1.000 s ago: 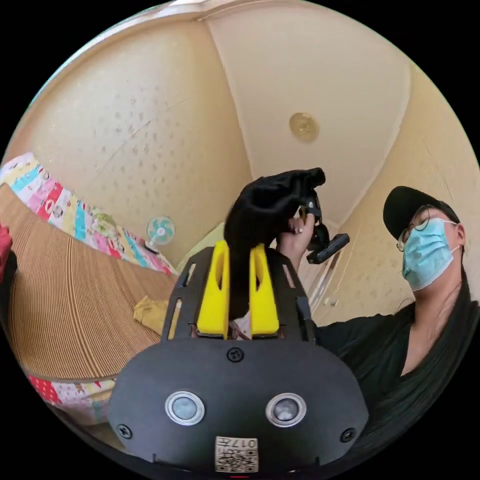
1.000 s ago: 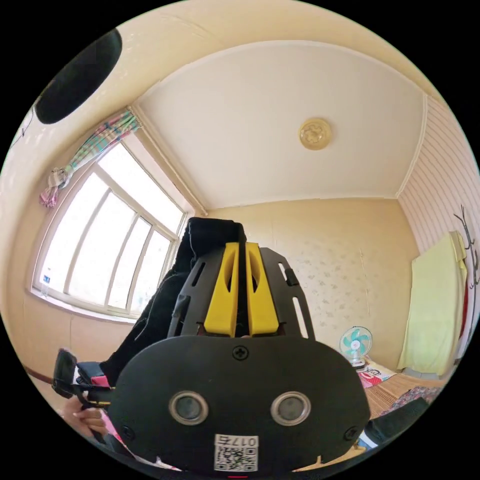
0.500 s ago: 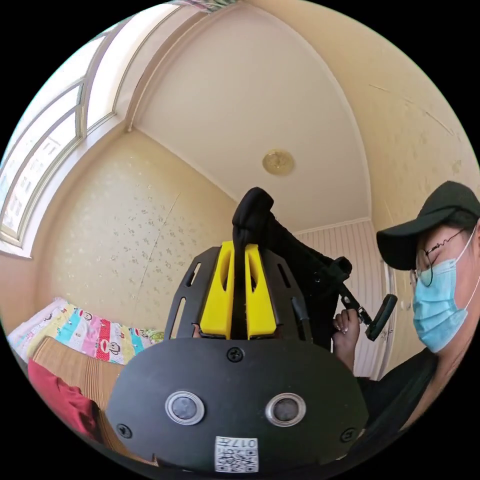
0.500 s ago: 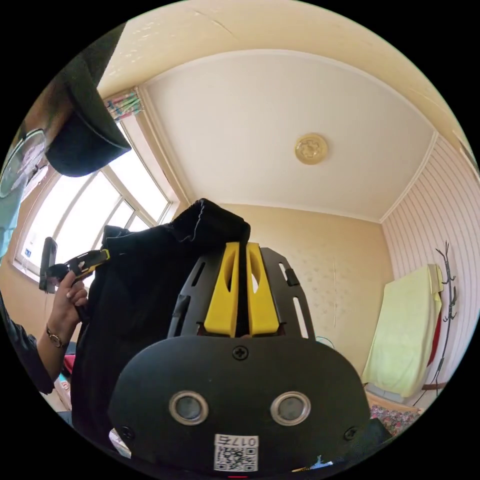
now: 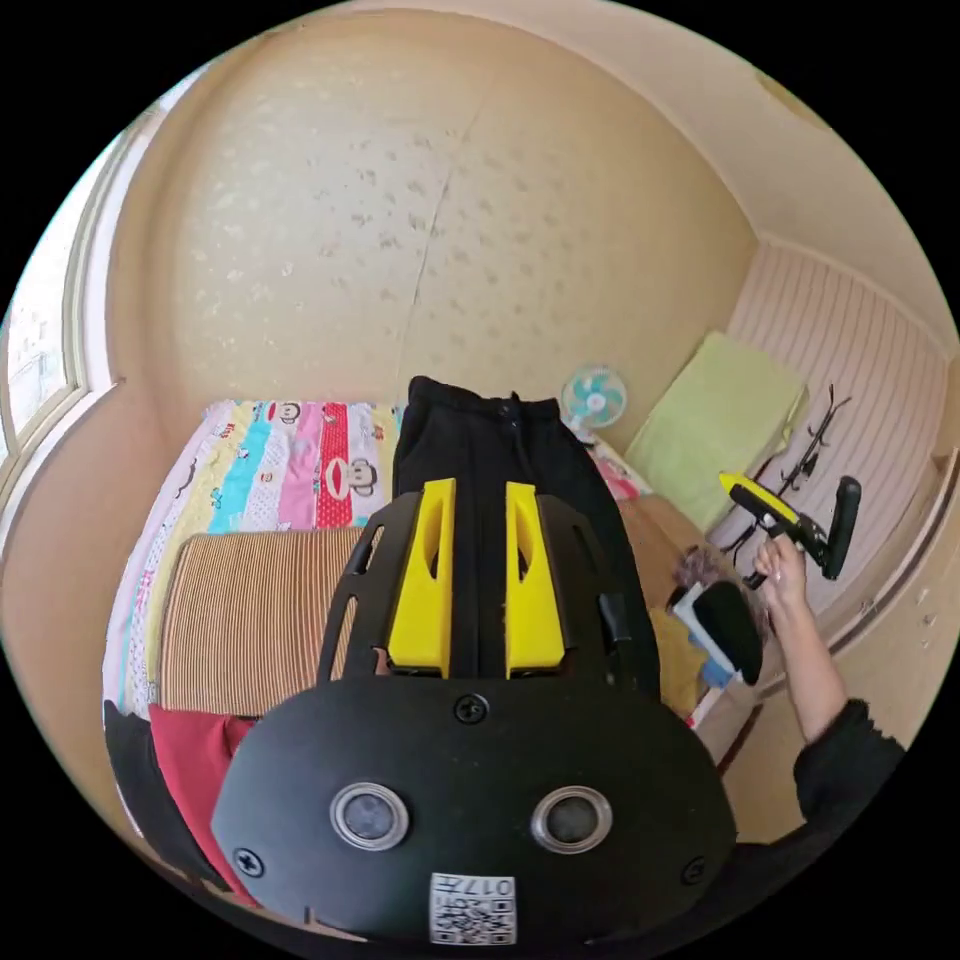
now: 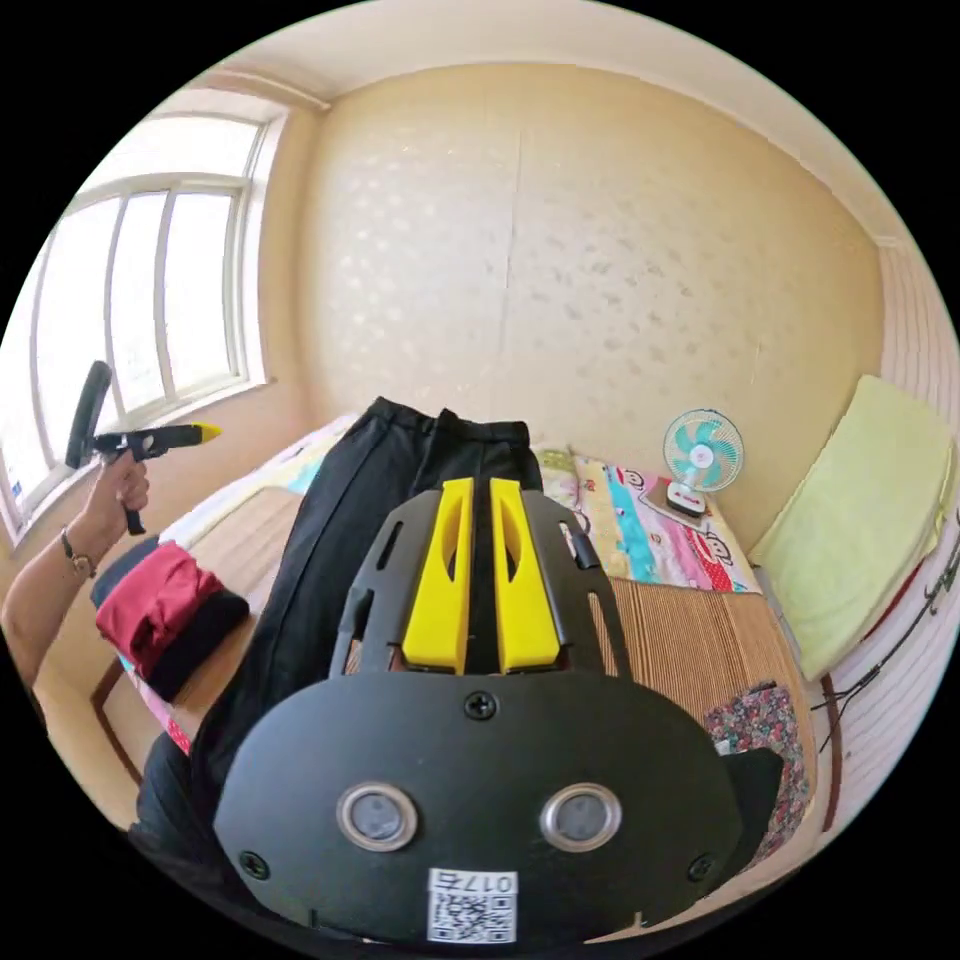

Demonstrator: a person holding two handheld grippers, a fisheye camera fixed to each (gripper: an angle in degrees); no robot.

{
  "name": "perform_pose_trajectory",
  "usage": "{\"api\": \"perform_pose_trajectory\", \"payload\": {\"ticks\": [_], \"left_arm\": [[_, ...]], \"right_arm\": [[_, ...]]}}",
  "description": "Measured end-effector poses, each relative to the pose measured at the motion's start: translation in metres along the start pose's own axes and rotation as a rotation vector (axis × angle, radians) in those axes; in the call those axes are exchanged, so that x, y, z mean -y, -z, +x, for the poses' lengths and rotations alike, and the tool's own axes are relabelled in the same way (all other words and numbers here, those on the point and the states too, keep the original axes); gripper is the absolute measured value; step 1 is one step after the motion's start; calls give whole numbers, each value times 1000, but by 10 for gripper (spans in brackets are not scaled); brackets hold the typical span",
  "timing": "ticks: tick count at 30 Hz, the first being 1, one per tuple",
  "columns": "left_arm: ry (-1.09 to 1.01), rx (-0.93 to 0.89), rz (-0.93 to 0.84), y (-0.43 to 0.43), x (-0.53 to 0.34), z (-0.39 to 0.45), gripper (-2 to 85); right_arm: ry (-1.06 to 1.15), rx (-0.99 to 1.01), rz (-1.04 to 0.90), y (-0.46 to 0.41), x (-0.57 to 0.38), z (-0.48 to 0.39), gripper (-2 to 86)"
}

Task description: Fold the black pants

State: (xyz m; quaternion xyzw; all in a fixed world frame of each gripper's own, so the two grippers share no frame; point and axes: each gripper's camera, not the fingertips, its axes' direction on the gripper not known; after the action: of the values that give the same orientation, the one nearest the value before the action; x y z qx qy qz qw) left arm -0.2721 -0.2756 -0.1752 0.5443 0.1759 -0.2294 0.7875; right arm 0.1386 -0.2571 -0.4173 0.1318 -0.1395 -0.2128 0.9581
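Two grippers, one pair of black pants, one fan, one red garment, one green pad against the wall, one bed.

Left gripper (image 5: 476, 500): yellow fingers (image 5: 424, 580) parted a little, black cloth running between them; whether they press on it, cannot tell. Right gripper (image 6: 474, 495): fingers (image 6: 523, 585) nearly together with dark cloth in the gap; grip cannot be told either.

Pants (image 5: 480, 450) lie stretched out on the bed (image 5: 250, 600), waistband at the far end toward the wall, legs running back under the gripper. In the right gripper view the pants (image 6: 340, 540) run the same way over the striped mat. Red garment (image 6: 160, 605) folded at the bed's edge, near the window side. Fan (image 6: 703, 455) stands on the patterned sheet by the wall; green pad (image 6: 870, 520) leans beside it.

The other gripper shows in each view, held up in a hand well off to the side: (image 5: 790, 515) and (image 6: 140, 440).

Change from 0.5 s ago: both cameras have tipped down from ceiling to bed. Pants were bunched and hanging between the grippers in the air; now spread flat on the bed. The grippers were close together, now well apart.
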Motion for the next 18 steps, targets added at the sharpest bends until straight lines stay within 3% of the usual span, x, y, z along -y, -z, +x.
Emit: {"api": "perform_pose_trajectory", "payload": {"ticks": [4,6,10,14,18], "left_arm": [[-13,-38,-387,-101,-177,-31,86],[52,-125,-462,-116,-241,-37,88],[158,-308,-428,-106,-331,-22,90],[232,-469,-308,-96,-362,17,94],[300,-620,-449,-149,-387,79,145]], "right_arm": [[87,68,-246,-66,-180,-43,35],[45,79,-356,-73,-277,-57,40],[-169,97,-431,-50,-372,-48,57],[-468,189,-470,-16,-446,-23,73],[-677,292,-399,28,-495,-2,78]]}}
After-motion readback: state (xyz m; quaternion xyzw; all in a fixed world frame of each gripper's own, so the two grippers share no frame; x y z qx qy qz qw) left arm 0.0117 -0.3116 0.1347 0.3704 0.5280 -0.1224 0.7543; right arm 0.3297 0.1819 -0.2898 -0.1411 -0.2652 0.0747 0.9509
